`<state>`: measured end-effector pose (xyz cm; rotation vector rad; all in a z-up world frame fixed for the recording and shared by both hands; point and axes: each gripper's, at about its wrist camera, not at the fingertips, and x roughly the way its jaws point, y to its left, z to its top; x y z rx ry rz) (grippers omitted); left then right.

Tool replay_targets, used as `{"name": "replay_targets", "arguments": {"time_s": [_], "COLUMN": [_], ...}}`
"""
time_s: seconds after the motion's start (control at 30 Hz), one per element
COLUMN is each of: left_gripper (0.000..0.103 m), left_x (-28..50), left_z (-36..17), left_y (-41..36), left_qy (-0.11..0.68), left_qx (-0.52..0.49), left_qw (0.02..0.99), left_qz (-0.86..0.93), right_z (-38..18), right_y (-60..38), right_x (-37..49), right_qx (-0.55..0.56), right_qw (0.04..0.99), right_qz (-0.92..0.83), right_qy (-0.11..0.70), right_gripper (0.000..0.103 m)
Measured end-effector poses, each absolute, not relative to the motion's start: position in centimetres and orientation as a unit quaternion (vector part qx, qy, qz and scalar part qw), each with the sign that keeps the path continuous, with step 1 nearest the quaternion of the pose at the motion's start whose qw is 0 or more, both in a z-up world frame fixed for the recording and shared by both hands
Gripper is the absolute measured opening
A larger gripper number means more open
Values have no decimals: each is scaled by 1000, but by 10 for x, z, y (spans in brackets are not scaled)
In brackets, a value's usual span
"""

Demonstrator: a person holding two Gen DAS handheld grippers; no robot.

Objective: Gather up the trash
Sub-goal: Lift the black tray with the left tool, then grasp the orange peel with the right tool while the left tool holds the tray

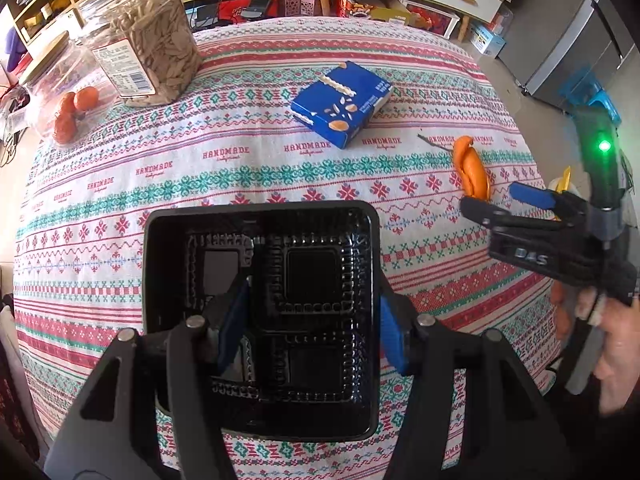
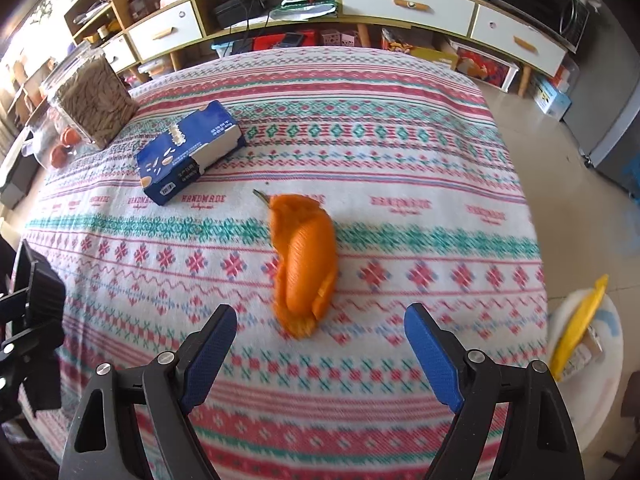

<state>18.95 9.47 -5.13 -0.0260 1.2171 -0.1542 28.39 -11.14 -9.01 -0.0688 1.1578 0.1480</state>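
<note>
A black plastic meal tray [image 1: 260,210] with several compartments fills the lower middle of the left wrist view. My left gripper [image 1: 312,332] is shut on it, one blue pad inside the tray and the other against its right wall. An orange peel [image 2: 306,256] lies on the patterned tablecloth [image 2: 400,160], just ahead of my right gripper [image 2: 320,344], whose jaws stand open and wide with nothing between them. In the left wrist view the right gripper [image 1: 490,198] hovers at the near end of the orange peel [image 1: 472,168]. A blue snack box [image 1: 340,104] lies further back.
A clear jar of seeds [image 1: 148,44] and bagged oranges [image 1: 76,108] stand at the far left. Beside the table's right edge is a white bin [image 2: 600,360] holding a yellow wrapper. Low cabinets and shelves line the far wall.
</note>
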Motion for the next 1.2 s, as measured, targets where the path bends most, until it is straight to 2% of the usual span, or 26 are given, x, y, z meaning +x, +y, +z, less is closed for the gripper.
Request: {"name": "replay_targets", "arguments": {"time_s": [0.17, 0.23, 0.3, 0.37, 0.47, 0.57, 0.7, 1.2], "left_gripper": [59, 59, 59, 59, 59, 59, 59, 59], "left_x": [189, 188, 187, 186, 185, 185, 184, 178], "left_z": [-50, -50, -50, -49, -49, -48, -46, -36], "left_y": [99, 99, 100, 100, 101, 102, 102, 75], "left_qy": [571, 571, 571, 570, 570, 567, 563, 541], "left_qx": [-16, -15, -15, -15, -17, -19, -23, -23], "left_qw": [818, 818, 818, 819, 819, 821, 824, 838], "left_qz": [-68, -67, -66, -64, -62, -59, -58, -70], "right_z": [-99, -99, -98, -97, -96, -92, -82, -40], "right_y": [-101, -98, -96, -92, -85, -81, -87, -146], "right_x": [292, 294, 296, 296, 296, 292, 285, 247], "right_qx": [-48, -49, -50, -57, -72, -81, -81, -42], "right_qw": [842, 848, 852, 856, 860, 863, 868, 880], "right_qz": [61, 58, 56, 57, 57, 56, 57, 47], "right_qy": [533, 524, 518, 510, 502, 496, 487, 471], "right_gripper": [78, 73, 64, 50, 35, 27, 24, 24]}}
